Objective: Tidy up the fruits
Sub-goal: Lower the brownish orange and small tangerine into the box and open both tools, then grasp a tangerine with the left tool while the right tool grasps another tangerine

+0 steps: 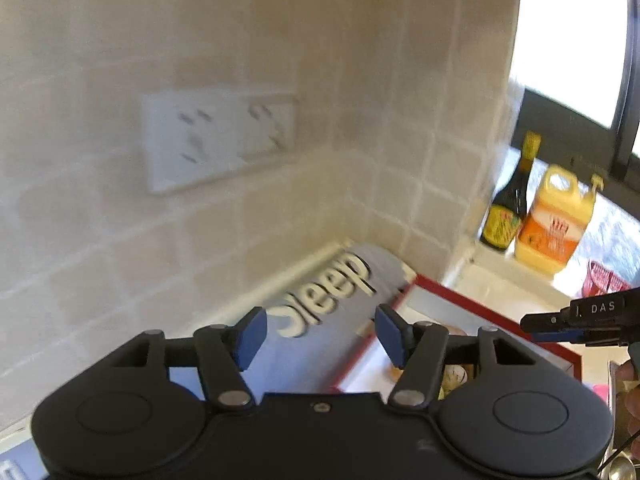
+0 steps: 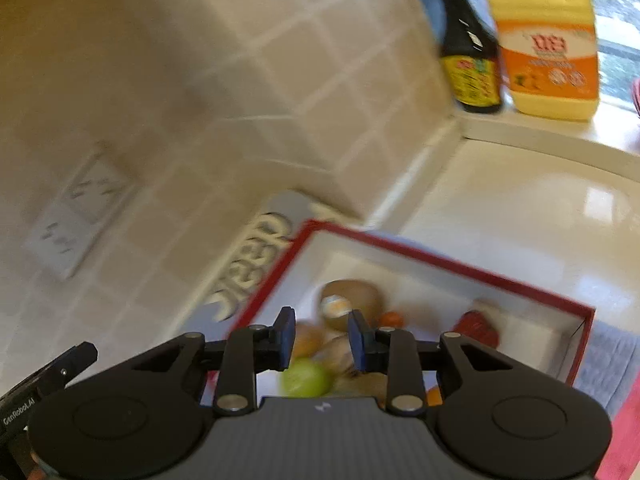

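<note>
A white box with a red rim [image 2: 452,266] holds several fruits: a brown kiwi with a sticker [image 2: 352,304], a green round fruit [image 2: 306,378], a red fruit [image 2: 478,326] and small orange ones. My right gripper [image 2: 322,344] is open and empty, just above the fruits. My left gripper [image 1: 318,334] is open and empty, held above a grey mat with the word "Sleep" [image 1: 332,292], left of the box [image 1: 480,308]. The right gripper's tip also shows in the left wrist view [image 1: 580,318]. Both views are blurred.
A tiled wall with a white socket plate [image 1: 218,140] stands close behind. A dark sauce bottle [image 2: 468,48] and a yellow jug with an orange label [image 2: 548,44] stand on the window ledge. The cream countertop [image 2: 520,208] lies beyond the box.
</note>
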Action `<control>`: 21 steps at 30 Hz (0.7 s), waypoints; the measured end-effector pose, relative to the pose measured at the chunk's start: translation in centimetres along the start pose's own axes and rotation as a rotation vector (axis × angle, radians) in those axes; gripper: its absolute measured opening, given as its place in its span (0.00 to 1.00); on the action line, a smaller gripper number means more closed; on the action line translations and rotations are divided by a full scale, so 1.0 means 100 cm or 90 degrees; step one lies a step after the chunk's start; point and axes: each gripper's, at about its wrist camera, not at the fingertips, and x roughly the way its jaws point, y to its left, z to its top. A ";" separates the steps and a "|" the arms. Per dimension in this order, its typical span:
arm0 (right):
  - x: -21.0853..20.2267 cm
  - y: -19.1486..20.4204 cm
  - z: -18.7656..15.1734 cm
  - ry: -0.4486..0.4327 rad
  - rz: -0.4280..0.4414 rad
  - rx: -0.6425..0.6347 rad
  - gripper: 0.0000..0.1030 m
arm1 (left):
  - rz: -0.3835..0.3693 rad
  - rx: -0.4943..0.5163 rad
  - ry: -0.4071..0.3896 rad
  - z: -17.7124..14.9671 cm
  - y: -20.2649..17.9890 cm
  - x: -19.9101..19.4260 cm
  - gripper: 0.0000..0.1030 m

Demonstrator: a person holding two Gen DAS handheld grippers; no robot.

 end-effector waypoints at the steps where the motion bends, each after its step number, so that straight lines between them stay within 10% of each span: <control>1: -0.007 0.009 -0.004 -0.002 0.009 -0.010 0.33 | 0.007 -0.002 -0.012 -0.003 0.004 -0.014 0.73; 11: -0.027 0.090 -0.067 0.037 0.072 -0.108 0.42 | 0.037 0.022 -0.021 -0.055 0.022 -0.087 0.76; 21: 0.012 0.095 -0.138 0.074 -0.021 -0.095 0.43 | -0.070 0.053 0.101 -0.121 0.023 -0.036 0.76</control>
